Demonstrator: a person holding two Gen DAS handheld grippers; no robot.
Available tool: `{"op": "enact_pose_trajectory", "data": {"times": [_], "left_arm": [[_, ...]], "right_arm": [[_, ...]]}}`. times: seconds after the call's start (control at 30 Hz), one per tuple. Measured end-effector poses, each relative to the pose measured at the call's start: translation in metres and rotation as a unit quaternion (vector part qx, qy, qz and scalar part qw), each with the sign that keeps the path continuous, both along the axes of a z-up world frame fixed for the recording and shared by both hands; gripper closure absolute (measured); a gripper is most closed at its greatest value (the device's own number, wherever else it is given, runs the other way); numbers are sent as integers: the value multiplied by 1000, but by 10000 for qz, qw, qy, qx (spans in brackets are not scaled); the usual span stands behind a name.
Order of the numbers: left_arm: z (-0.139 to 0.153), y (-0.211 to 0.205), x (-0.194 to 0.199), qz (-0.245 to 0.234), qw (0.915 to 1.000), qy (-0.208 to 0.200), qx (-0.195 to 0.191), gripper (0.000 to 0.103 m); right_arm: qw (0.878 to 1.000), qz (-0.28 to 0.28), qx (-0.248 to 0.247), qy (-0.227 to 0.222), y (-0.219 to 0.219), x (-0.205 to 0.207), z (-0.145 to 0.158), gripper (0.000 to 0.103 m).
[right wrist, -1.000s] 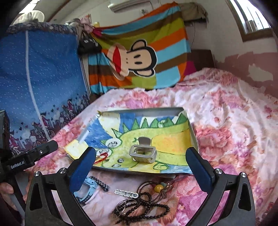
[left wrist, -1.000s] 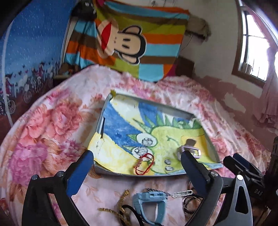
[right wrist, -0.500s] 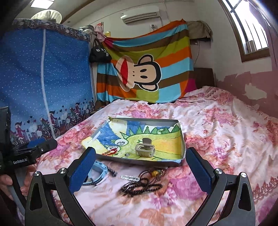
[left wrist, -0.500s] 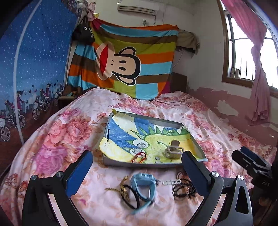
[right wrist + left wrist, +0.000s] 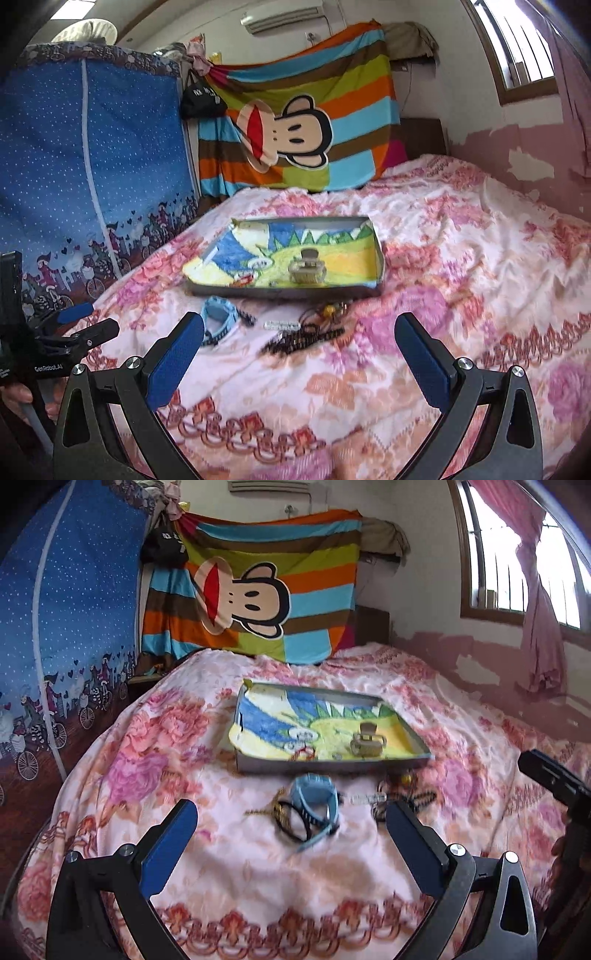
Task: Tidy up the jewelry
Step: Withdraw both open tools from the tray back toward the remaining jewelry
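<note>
Both held above the near edge of the bed (image 5: 258, 878), left gripper (image 5: 291, 821) and right gripper (image 5: 299, 334) spread wide, empty. Ahead, tray (image 5: 332, 764) on the quilt, holding a hair clip (image 5: 367, 742) and a red ring (image 5: 303, 754). Just before the tray: blue watch (image 5: 314, 799), gold chain (image 5: 264, 810), black beads (image 5: 303, 338).

one readable label
"genrobot.ai" stands in white letters on the black body of the left gripper (image 5: 74, 325), seen at the right wrist view's left edge; other lettering is too blurred.
</note>
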State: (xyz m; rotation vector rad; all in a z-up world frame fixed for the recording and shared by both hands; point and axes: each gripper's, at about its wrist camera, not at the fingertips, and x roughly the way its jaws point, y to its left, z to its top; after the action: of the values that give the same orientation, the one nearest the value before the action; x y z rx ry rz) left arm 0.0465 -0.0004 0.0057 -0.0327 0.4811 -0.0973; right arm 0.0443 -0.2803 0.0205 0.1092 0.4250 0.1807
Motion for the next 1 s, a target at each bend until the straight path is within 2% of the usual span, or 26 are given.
{"op": "enact_pose_trajectory", "data": {"times": [0.27, 0.53, 0.8, 1.0], "left_arm": [[-16, -1, -5, -149, 9986, 458, 212, 0], [-37, 8, 11, -103, 9930, 1170, 87, 0], [-48, 9, 19, -59, 9886, 1501, 129, 0], [-48, 15, 34, -28, 9868, 1622, 12, 0]], "right_arm": [[9973, 213, -223, 662, 10, 13, -23, 1], [9892, 459, -452, 1317, 27, 28, -48, 2], [9840, 640, -422, 1610, 34, 43, -57, 1], [9828, 876, -488, 1550, 41, 61, -57, 2]]}}
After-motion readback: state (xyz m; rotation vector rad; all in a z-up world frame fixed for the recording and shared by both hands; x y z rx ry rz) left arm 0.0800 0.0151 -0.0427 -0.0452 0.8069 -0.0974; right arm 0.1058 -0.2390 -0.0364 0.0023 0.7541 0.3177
